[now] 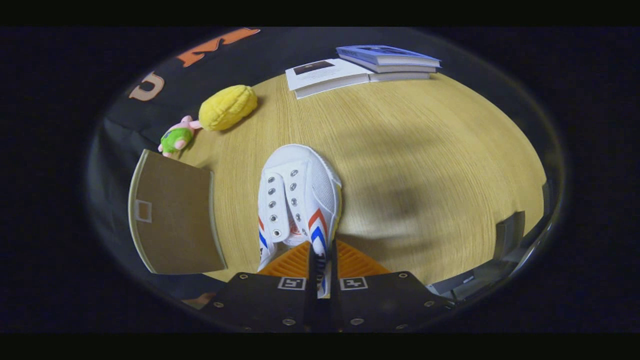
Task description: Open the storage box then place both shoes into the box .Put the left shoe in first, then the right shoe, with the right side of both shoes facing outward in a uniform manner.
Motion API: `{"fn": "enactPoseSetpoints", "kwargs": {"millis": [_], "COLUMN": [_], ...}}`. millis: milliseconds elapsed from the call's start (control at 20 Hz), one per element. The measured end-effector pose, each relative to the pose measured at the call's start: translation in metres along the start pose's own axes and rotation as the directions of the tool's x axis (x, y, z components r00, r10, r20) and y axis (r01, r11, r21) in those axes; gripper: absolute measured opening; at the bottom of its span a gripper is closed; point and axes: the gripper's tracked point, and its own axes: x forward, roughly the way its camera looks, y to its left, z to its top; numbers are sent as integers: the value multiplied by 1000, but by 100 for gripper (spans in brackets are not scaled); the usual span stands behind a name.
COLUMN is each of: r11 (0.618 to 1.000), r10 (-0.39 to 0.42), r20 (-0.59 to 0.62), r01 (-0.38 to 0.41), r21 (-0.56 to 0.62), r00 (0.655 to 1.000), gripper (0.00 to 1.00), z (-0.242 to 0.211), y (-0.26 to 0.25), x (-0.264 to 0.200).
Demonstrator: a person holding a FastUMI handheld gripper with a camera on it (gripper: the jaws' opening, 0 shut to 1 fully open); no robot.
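- holding a white shoe (299,200) by the side wall near its heel, our gripper (320,262) has its fingers drawn close together, pinching that wall from both sides.
- we note the shoe's toe points away from the fingers, out over the wooden table (425,160); we cannot tell whether the sole touches the table or hangs above it.
- we see red and blue chevron stripes on the shoe's side, metal eyelets in two rows, no laces visible.
- left of the shoe, near but apart from it, we see a brown flat panel (172,215) with a pale rim and a small square mark; it looks like the storage box's lid or flap, though we cannot tell which, nor whether the box is open.
- beyond the panel, a small pink and green plush toy (177,137) lies touching a yellow plush toy (228,106) at the table's far left.
- well beyond the shoe, at the far edge, a white book (325,76) lies beside a blue book (387,55) stacked on another.
- a dark shadow falls on the table right of the shoe.
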Motion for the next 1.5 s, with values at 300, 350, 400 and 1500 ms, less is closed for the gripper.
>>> {"fn": "enactPoseSetpoints", "kwargs": {"millis": [300, 350, 400, 1500], "r11": [993, 991, 988, 863], "r10": [116, 134, 154, 378], "r20": [79, 97, 115, 29], "r01": [-117, -134, -153, -341], "r21": [6, -4, -15, -372], "r00": [990, 986, 981, 925], "gripper": [10, 10, 10, 10], "z": [33, 40, 47, 30], "y": [51, 60, 69, 255], "x": [-34, -42, -49, -85]}}
